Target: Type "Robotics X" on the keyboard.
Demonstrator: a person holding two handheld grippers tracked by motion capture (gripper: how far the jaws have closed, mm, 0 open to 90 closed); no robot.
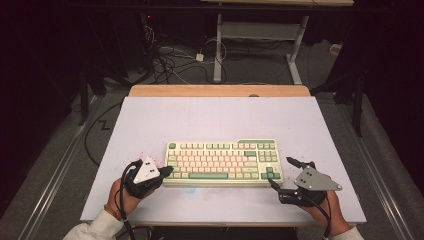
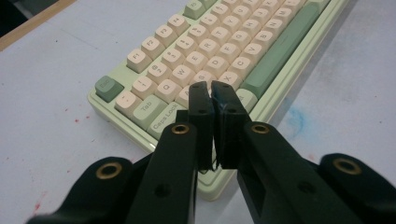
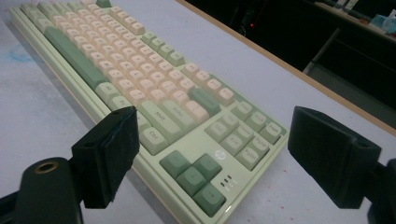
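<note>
A pale green keyboard (image 1: 224,162) with cream and green keys lies flat on the white table top (image 1: 215,115), near its front edge. My left gripper (image 1: 167,171) is at the keyboard's front left corner. In the left gripper view its jaws are pressed together over the lower left keys (image 2: 211,88), with nothing between them. My right gripper (image 1: 280,171) is at the keyboard's right end with its jaws wide apart. In the right gripper view its pads (image 3: 109,149) stand either side of the arrow-key corner of the keyboard (image 3: 140,84) without touching it.
A wooden strip (image 1: 220,90) runs along the table's far edge. Behind it are desk legs (image 1: 218,50) and loose cables (image 1: 170,60) on the floor. Faint red and blue specks (image 2: 294,116) mark the table top beside the keyboard.
</note>
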